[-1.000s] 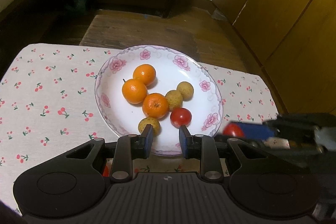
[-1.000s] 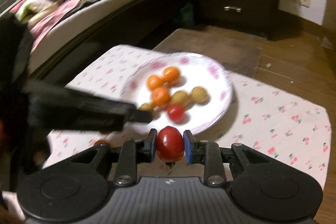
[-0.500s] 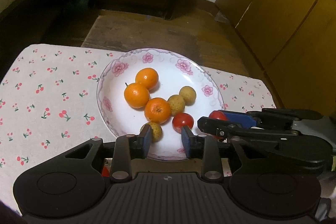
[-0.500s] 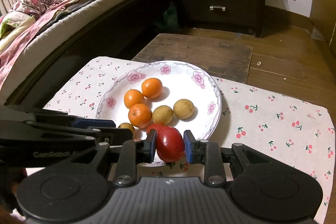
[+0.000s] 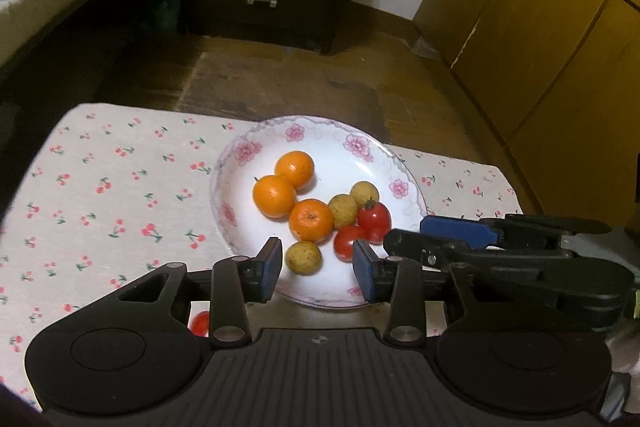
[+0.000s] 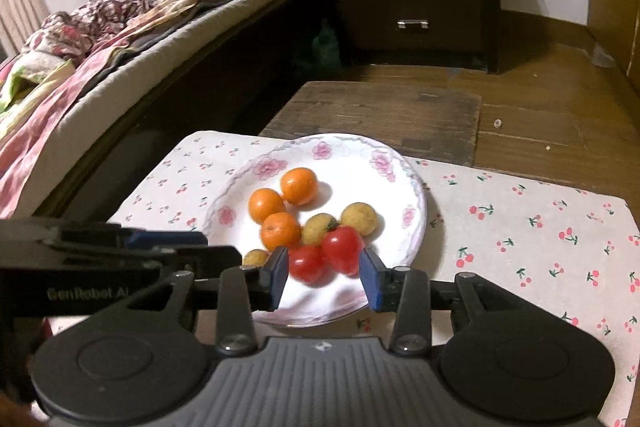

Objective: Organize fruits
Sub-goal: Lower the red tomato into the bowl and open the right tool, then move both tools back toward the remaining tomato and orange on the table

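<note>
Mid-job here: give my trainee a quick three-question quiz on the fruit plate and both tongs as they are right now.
1. How many oranges lie on the plate?
2. True or false: the right tongs are clamped tight on a tomato.
3. Which fruit lies nearest the left tongs: A an orange, B the yellow-brown fruit, C the stemmed tomato?

Key: 1. Three. 2. False: its jaws are opening, and the tomato between them rests on the plate beside a second tomato. 3. B.

plate [image 5: 404, 163]: glossy ceramic | tablecloth [image 5: 120, 187]: matt printed cloth | floor [image 6: 540, 115]: worn wood
</note>
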Demonstrator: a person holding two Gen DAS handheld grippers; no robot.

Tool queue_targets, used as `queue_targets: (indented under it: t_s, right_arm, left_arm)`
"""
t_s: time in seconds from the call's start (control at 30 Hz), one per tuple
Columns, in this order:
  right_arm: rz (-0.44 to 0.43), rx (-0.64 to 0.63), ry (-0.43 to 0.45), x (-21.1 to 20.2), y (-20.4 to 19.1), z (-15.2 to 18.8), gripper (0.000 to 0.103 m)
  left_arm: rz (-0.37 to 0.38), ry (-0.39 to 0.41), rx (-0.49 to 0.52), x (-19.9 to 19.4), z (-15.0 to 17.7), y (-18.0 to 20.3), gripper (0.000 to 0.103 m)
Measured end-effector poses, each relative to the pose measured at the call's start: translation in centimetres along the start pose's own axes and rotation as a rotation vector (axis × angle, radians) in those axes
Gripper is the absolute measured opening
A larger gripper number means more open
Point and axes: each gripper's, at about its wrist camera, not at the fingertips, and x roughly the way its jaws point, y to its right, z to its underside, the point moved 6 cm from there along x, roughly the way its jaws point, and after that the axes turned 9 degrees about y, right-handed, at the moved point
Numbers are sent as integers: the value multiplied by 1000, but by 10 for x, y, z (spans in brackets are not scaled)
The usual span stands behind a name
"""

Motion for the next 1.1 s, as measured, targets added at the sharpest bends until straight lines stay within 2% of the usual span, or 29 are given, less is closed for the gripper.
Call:
queue_targets:
  t_s: [0.2, 0.43, 0.6, 0.87, 1.1]
  right_arm:
    - [-48, -62, -4, -11, -29, 5, 63]
    - [-97, -117, -56, -17, -55, 27, 63]
    - [-117, -140, -88, -15, -68, 41, 63]
    - [-152, -179, -131, 0, -86, 58, 63]
    - [-175, -208, -156, 14, -98, 69, 64]
  left_arm:
    - [-38, 10, -13, -20, 2, -17, 50]
    - [-59, -7, -8, -30, 10, -27, 51]
    - [-75, -23, 22, -27, 18, -29, 55]
    - [-97, -75, 26, -16, 30, -41, 56]
    - [-83, -69, 23, -15, 28, -39, 60]
